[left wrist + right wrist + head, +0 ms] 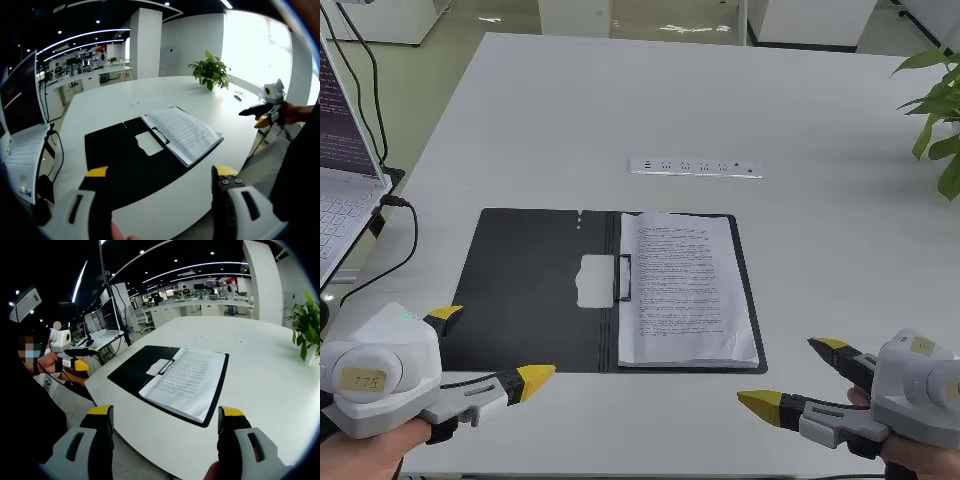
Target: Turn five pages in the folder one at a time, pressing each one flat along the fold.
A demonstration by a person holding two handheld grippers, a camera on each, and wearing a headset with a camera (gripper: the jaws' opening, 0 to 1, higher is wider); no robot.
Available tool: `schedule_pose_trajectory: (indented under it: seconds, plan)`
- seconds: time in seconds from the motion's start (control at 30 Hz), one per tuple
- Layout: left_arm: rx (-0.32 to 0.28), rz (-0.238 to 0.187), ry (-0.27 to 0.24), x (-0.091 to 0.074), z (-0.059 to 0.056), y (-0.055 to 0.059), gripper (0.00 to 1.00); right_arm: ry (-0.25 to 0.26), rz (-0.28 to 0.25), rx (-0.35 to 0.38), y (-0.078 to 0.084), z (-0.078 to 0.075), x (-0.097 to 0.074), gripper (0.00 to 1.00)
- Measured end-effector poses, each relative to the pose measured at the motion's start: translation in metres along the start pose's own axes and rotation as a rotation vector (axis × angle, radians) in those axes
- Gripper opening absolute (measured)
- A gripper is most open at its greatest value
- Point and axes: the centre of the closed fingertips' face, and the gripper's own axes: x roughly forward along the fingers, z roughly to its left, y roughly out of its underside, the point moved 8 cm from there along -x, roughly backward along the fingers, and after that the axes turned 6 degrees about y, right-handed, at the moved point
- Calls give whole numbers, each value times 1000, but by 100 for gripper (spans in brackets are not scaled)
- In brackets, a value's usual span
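The folder lies open on the white table, with its black cover at the left and the pages stacked at the right. The left gripper is near the folder's front left corner, its jaws wide apart and holding nothing. The right gripper is near the front right corner, also wide open and empty. A power strip lies behind the folder, and a laptop is at the far left

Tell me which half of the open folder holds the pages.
The one on the person's right: the stack lies there beside the clip; the left half is bare black except a pale patch.
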Motion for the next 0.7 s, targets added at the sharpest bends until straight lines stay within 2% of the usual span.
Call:
schedule_pose_trajectory:
  seconds: [0.33, 0.57, 0.7]
  plan:
    - [-9, -10, -4, -2, 4, 0, 80, 5, -3, 14, 0, 4, -2, 84]
    - [-10, -14, -5, -2, 2, 0, 81, 12, -4, 11, -1, 1, -3, 84]
    - [-11, -16, -5, -1, -1, -1, 81, 15, -21, 38, -2, -2, -5, 83]
